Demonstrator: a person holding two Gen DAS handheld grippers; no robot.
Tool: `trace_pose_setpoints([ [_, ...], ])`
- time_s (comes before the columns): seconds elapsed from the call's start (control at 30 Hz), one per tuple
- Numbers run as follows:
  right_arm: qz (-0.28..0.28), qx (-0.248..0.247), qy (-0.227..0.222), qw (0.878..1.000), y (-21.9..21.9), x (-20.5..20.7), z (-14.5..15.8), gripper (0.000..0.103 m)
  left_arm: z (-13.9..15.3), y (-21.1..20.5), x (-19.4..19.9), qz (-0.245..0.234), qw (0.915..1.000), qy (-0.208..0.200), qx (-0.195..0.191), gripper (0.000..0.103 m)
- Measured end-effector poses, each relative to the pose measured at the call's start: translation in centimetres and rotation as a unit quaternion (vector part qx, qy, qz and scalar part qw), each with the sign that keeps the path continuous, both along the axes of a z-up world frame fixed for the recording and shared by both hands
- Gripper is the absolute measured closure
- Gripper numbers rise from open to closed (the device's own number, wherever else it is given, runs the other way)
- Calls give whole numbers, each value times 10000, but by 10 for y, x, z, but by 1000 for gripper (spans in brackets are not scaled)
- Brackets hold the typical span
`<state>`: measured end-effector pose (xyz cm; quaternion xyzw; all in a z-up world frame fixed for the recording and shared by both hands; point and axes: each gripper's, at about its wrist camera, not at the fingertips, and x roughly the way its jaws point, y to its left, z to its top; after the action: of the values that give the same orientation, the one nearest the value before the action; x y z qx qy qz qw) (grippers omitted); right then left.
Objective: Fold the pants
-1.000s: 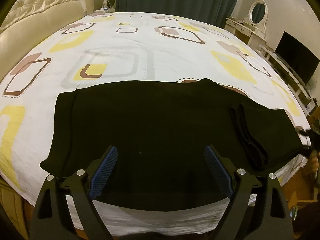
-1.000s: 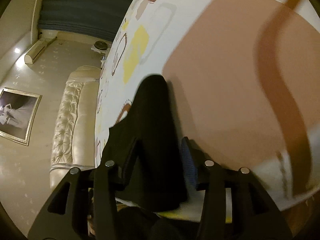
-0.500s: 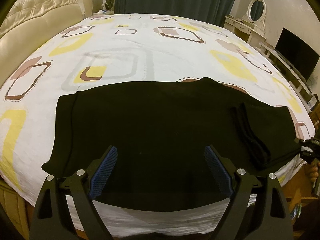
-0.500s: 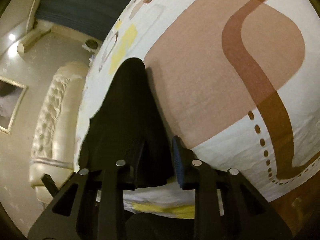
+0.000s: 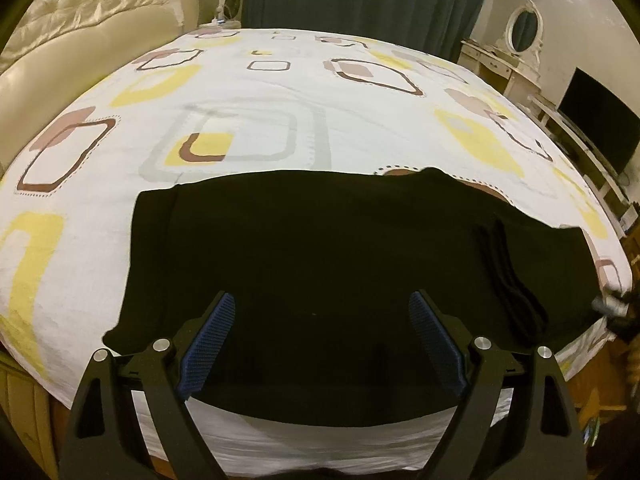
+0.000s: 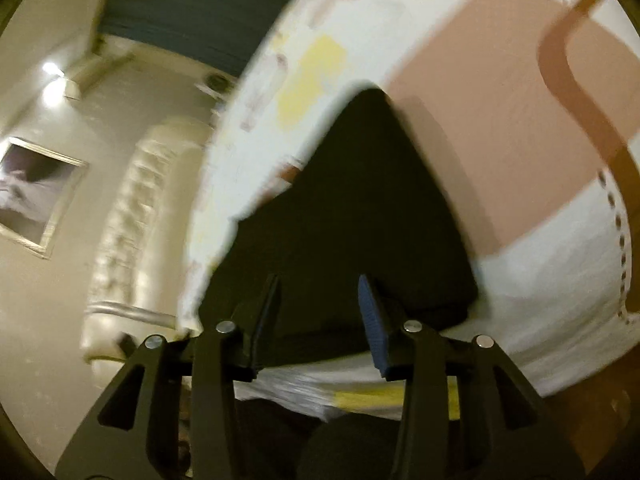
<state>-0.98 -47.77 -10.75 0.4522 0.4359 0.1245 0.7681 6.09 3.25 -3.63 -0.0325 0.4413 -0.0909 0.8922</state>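
On bed (image 5: 280, 92), black pants (image 5: 340, 264) lie flat near its front edge. Left tongs (image 5: 322, 336) gape wide above them, empty. Right tongs (image 6: 318, 314) opening around pants' end; likely loses hem, fold flops crooked.

R gripper (image 6: 320, 312) jaws reopening over pants (image 6: 360, 200).

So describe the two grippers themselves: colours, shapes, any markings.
Both look alike. The left gripper and right gripper have matte black angular frames with triangular cut-outs and round silver bolt heads. The fingers carry ribbed blue pads. No cables, markings or sleeves show.
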Motion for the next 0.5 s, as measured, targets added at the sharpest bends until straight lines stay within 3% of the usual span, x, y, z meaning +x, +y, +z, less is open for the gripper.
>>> trace_pose_setpoints([
  [0.13, -48, 247, 11, 9997, -7, -5, -7, 70, 2, 27, 9, 56, 9990, 187, -410, 15],
  [0.23, -39, 243, -33, 9997, -6, -7, -8, 70, 1, 60, 20, 201, 9941, 435, -974, 15],
  [0.37, -37, 376, -72, 9993, -6, -6, -12, 70, -6, 119, 32, 437, 9751, 762, -2037, 15],
  [0.5, -7, 427, -115, 9990, -9, -7, -12, 70, -25, 166, 35, 769, 9606, 941, -2500, 15],
])
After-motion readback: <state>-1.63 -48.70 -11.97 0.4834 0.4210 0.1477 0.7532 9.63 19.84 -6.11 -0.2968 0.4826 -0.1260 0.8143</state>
